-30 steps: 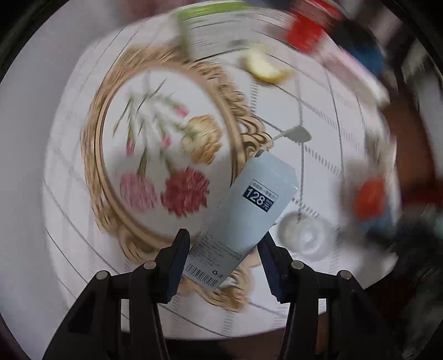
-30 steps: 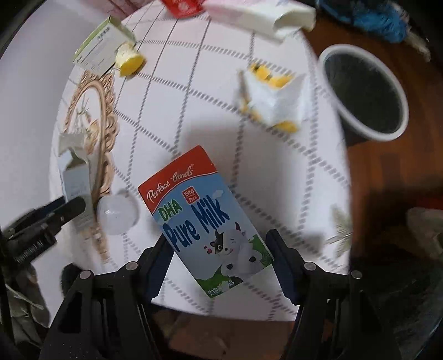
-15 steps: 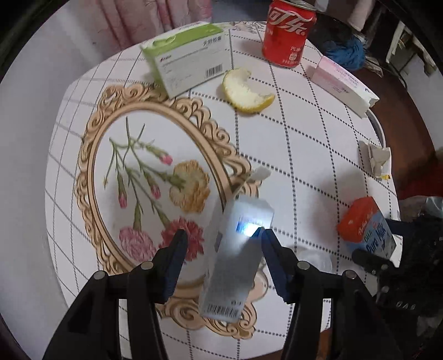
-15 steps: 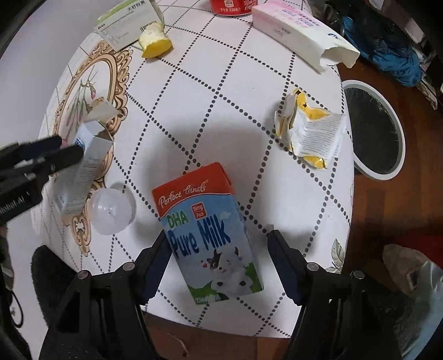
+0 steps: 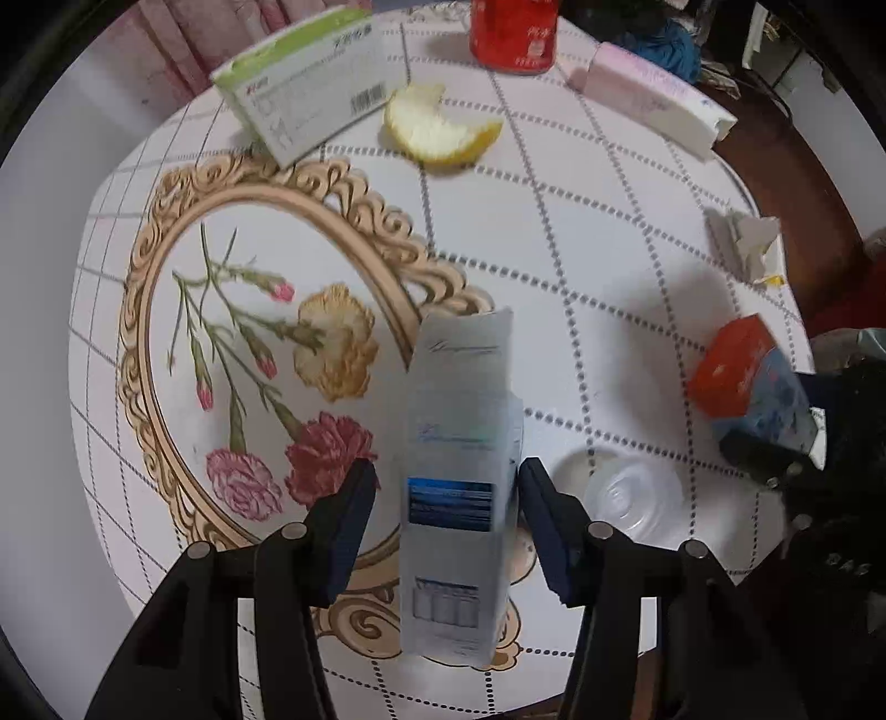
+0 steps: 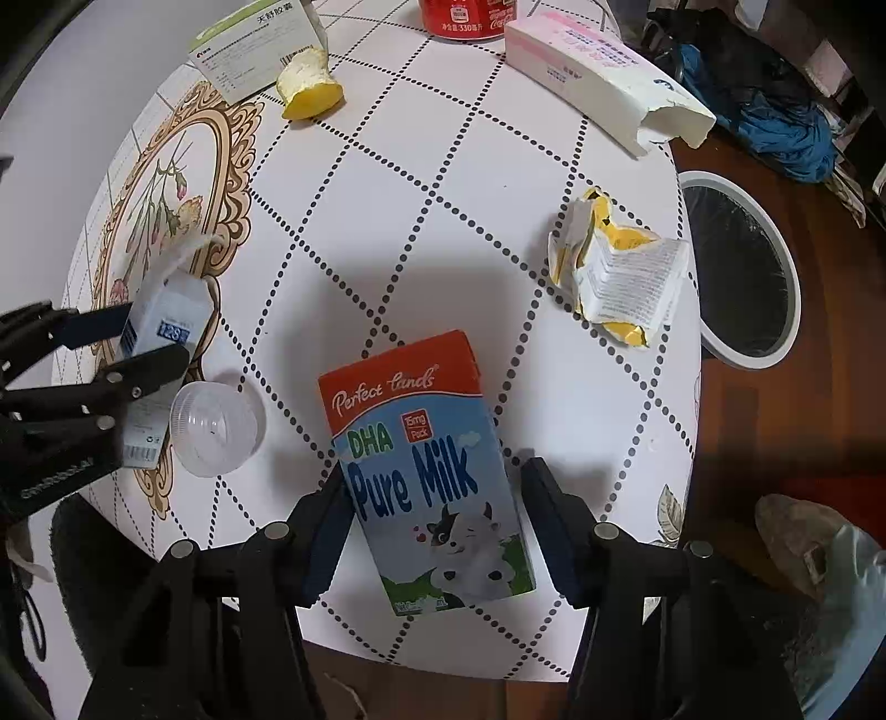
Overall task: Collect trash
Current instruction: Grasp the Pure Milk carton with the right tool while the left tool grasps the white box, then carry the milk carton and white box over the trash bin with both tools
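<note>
**Straddling two cartons at the near edge of the round table**

Reaching in from the near side, the left tongs (image 5: 446, 507) stand spread around a pale blue carton (image 5: 459, 476), whose torn top flap points away from the camera. Its right side lies against the right finger, while a gap shows on the left side, so the carton is not clamped. From the right wrist view the same carton sits between those fingers over the gold-framed flower print on the table (image 6: 443, 183).

The right tongs (image 6: 434, 512) are also spread, one finger on each side of the Pure Milk carton (image 6: 426, 471), which lies flat near the table's near edge. The left finger looks close to or touching its edge; the right finger stands clear of it.

A clear plastic lid (image 6: 216, 429) rests between the two cartons. Farther out lie a crumpled yellow-and-white wrapper (image 6: 623, 277), a piece of fruit peel (image 6: 307, 88), a green-and-white box (image 6: 252, 50), a red soda can (image 6: 465, 19) and a torn pink box (image 6: 598, 77). Beyond the table's right edge, a white-rimmed bin (image 6: 742, 277) stands on the wooden floor.
</note>
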`<state>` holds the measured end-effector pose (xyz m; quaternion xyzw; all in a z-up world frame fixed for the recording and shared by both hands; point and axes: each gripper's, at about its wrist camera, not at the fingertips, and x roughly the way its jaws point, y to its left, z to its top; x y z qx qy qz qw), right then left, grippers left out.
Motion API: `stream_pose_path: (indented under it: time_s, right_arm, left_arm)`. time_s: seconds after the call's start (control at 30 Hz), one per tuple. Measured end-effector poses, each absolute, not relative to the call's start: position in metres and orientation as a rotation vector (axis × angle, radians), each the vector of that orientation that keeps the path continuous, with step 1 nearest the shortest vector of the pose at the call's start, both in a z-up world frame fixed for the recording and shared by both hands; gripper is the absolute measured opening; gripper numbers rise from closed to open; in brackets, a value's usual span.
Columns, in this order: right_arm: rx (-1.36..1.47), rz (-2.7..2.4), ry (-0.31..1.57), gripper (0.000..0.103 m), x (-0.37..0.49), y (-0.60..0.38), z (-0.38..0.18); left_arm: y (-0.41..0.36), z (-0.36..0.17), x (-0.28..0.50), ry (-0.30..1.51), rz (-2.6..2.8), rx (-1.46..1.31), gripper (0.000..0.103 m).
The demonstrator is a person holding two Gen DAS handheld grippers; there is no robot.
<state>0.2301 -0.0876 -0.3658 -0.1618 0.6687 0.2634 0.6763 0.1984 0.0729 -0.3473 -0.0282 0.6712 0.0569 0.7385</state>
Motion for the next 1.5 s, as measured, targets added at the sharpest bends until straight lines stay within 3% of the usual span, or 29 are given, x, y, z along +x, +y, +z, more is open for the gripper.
stream_pose_path:
  time_s: [0.1, 0.4, 0.8, 1.17, 1.3, 1.5]
  right_arm:
    - [-0.375, 0.591, 1.500, 0.061, 0.231, -0.088, -0.366]
    - [-0.356, 0.590, 1.463, 0.056, 0.228, -0.092, -0.363]
    - [-0.160, 0.623, 1.352, 0.056, 0.247, -0.123, -0.301]
    - [0.040, 0.503, 1.192, 0.056, 0.333, -0.241, -0.219]
    - [0.059, 0.399, 1.191, 0.056, 0.378, -0.292, -0.227]
    - [0.101, 0.279, 1.334, 0.056, 0.456, -0.351, -0.305]
  left_arm:
    - [0.076, -0.354, 0.194, 1.479, 0.132, -0.112, 0.033]
    - [0.077, -0.343, 0.177, 1.406, 0.251, -0.165, 0.032]
    - [0.046, -0.250, 0.169, 1.181, 0.364, -0.200, 0.032]
    - [-0.048, -0.177, 0.261, 1.009, 0.156, -0.267, 0.032]
    - [-0.091, -0.189, 0.320, 1.033, 0.050, -0.319, 0.032]
    - [-0.141, -0.260, 0.414, 1.166, -0.037, -0.415, 0.032]
